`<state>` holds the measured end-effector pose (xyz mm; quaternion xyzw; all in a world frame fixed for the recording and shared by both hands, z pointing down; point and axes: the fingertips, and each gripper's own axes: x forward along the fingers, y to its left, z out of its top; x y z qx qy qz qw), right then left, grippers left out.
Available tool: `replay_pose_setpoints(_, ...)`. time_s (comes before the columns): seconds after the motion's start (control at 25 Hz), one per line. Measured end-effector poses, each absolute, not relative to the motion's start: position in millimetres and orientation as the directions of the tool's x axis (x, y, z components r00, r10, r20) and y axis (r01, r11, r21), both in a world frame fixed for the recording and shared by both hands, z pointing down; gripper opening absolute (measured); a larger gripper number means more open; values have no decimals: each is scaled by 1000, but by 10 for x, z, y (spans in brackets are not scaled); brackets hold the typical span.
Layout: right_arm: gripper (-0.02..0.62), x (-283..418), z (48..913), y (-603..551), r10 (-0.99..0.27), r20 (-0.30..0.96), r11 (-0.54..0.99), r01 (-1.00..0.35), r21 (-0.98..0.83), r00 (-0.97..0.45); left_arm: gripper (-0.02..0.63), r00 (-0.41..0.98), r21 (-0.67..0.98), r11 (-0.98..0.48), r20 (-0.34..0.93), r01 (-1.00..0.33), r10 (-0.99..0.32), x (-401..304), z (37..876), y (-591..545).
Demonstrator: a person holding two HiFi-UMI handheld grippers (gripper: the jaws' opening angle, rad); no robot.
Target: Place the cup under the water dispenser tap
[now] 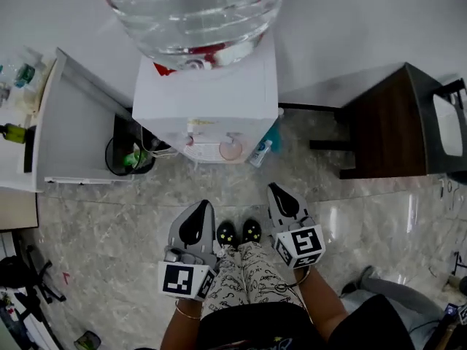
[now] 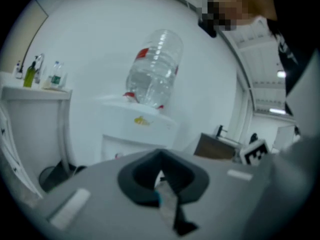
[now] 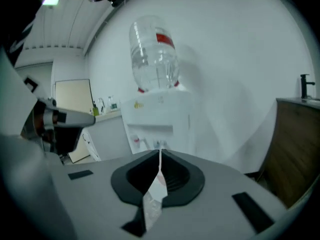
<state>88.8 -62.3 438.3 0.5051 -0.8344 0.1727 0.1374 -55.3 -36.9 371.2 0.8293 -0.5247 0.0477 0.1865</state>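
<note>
patterned trousers and black shoes sit lowest in the head view, person standing on a marble floor. left tongs and right tongs are held either side of the shoes, both pointing at the water dispenser and well apart from it. left tongs clenched, jaws together, nothing between them. right tongs clenched too, jaws meeting in a thin line, empty. pinkish cup sits in the dispenser's front recess on the drip tray, toward its right side, below the taps; can't tell which tap it lines up with. big clear bottle stands upside down on top of the dispenser. black bin is on the floor just left of the dispenser, between it and a white cabinet. small blue-capped bottle is by the dispenser's right foot. dark wooden table is further right.
</note>
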Motion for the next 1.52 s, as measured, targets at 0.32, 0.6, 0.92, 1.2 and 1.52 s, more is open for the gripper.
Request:
replay_pose_setpoints(0.32, 14, 790, 2549, -310, -743, 267, 585, -789, -186, -614, -6, 575, 245, -526, 217, -814, -789, -86, 2561, 35)
replay_pose_setpoints(0.6, 14, 818, 2141, 68, -728, 255, 626, -769, -130, -636, -6, 601, 222, -566, 152, -794, -784, 83, 2082, 232)
replay_pose_setpoints(0.92, 14, 841, 2255, 201, -718, 271, 613, -767, -189, -641, -6, 576, 242, -534, 163, -810, -801, 9, 2093, 265)
replay_pose_setpoints(1.2, 14, 850, 2277, 140, -731, 278, 595, -782, -185, -623, -6, 571, 235, -532, 150, -814, -807, -47, 2056, 222)
replay_pose_setpoints(1.52, 14, 794, 2229, 98, -731, 276, 614, -778, -130, -624, -6, 579, 236, -539, 156, -808, -800, -63, 2069, 167)
